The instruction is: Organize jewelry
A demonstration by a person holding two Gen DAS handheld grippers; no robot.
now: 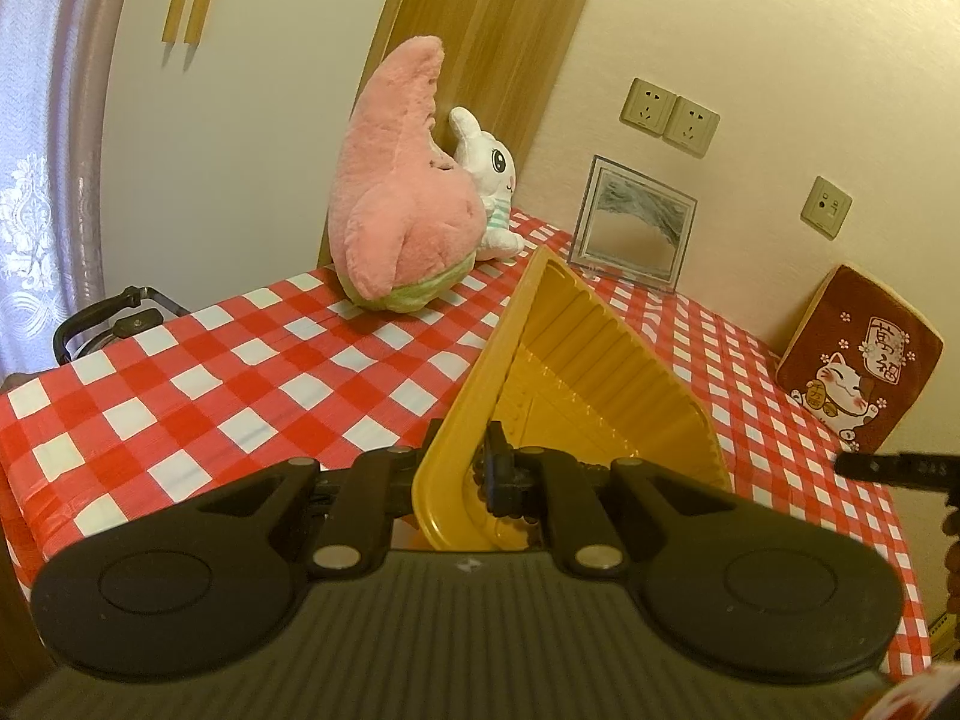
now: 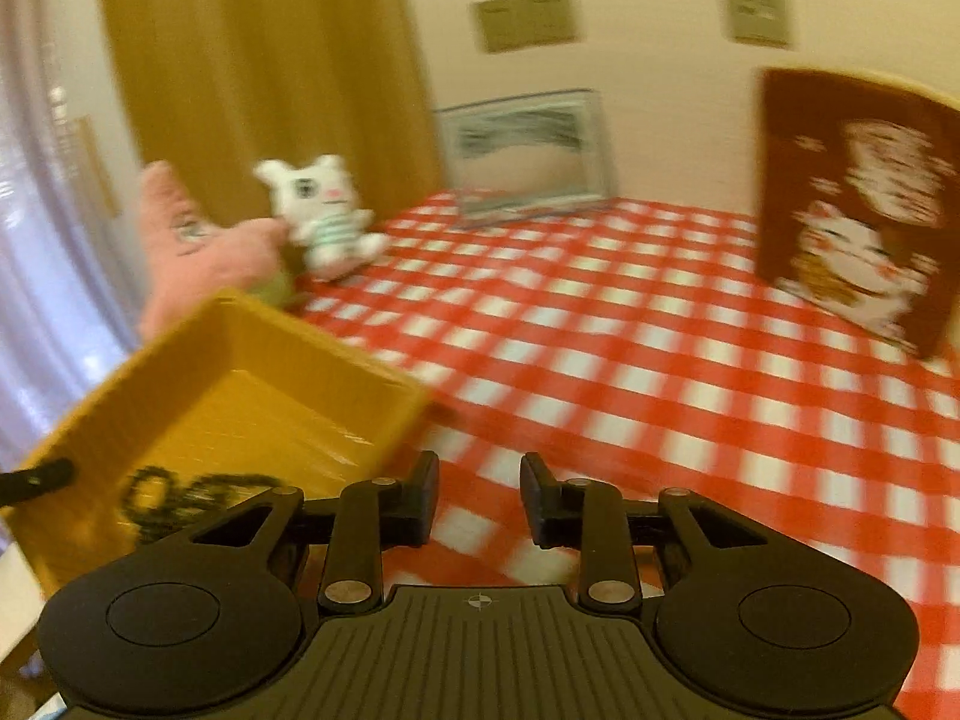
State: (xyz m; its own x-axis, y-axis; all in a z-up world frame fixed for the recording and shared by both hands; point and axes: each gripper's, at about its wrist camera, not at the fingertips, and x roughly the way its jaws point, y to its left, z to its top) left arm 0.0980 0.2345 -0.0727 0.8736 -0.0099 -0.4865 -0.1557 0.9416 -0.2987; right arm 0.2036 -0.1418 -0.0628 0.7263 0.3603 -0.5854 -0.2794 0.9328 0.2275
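Checked tablecloth (image 2: 630, 360) smeared; dark beads (image 2: 180, 498) in yellow tray (image 2: 240, 396) indistinct.

Walls: cream (image 1: 780, 30), plain, lit warm
Sockets: double outlet (image 1: 669, 117) and single one (image 1: 826, 206) on the wall behind the tabletop
Wood panel: tall, brown (image 1: 480, 30), behind the plush toys
Window side: white patterned curtain (image 1: 24, 180) at far left, daylight through it
Tabletop: red-and-white checked cloth (image 1: 240, 372), pushed against the wall
Ornaments: framed sand picture (image 1: 633, 228), lucky-cat plaque (image 1: 858, 360), pink plush (image 1: 396, 204), white bunny plush (image 1: 489, 180)
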